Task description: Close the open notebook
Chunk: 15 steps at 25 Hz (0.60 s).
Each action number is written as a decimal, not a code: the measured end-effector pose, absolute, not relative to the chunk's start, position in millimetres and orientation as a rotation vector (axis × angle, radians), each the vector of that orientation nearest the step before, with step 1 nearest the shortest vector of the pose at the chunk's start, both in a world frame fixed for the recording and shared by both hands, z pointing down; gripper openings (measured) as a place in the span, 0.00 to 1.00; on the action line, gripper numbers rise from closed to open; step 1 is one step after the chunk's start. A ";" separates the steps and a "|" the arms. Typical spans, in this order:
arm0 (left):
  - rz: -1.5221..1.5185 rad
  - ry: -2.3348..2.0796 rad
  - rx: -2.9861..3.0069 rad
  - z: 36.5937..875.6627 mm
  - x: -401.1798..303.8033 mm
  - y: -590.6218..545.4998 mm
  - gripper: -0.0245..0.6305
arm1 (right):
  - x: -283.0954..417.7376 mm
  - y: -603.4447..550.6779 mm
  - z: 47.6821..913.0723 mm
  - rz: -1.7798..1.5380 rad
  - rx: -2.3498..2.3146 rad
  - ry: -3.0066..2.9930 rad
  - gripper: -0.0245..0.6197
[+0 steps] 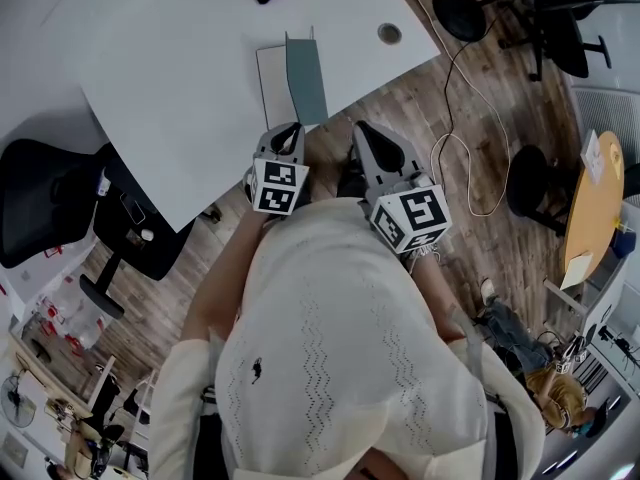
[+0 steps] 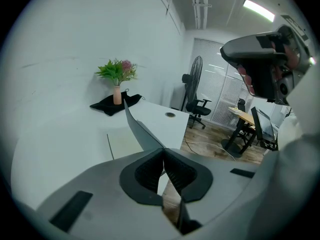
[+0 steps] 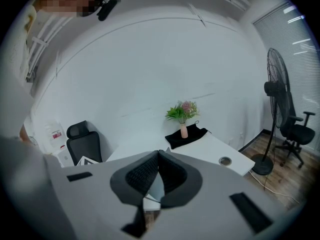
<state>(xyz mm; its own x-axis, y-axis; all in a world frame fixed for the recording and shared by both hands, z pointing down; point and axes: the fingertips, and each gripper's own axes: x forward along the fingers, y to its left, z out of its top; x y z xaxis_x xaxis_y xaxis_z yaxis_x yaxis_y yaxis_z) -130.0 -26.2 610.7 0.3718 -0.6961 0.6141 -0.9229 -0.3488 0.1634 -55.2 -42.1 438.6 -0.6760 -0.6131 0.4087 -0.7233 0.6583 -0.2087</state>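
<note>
1. notebook (image 1: 272, 86) lies at the near edge of the white desk (image 1: 170, 78). one pale page is flat, and its grey-blue cover (image 1: 306, 73) stands up on the right of that page, roughly halfway over.
2. left gripper (image 1: 291, 130) has its jaws pressed together. in its own view the cover's near corner runs straight into the tips, so i take it to be pinched there.
3. right gripper (image 1: 362, 131) hangs just right of the notebook, jaws together on nothing.
4. the step in hand looks like swinging the cover over; the closing is not yet done.
5. next move, i'd say: carry the pinched corner leftward and down in an arc over the flat page, then let go once the cover lies flat. the right gripper could press it down.
6. hard to make out: the spine and the notebook's near edge sit behind the left gripper, so which way it hinges is partly a guess. how much cover sits inside the tips doesn't show.
</note>
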 end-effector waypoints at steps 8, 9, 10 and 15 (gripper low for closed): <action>0.613 -1.394 2.141 617.7 -141.4 -25.3 0.06 | -64.5 -38.3 441.6 0.514 1.070 -2.565 0.04; 0.613 -1.394 2.136 618.4 -143.0 -24.7 0.06 | -65.8 -37.3 442.1 0.514 1.069 -2.564 0.04; 0.620 -1.387 2.127 618.7 -144.6 -23.3 0.06 | -67.0 -36.4 442.5 0.514 1.069 -2.562 0.04; 0.629 -1.372 2.113 621.2 -150.7 -20.1 0.06 | -70.0 -34.1 443.4 0.515 1.084 -2.555 0.04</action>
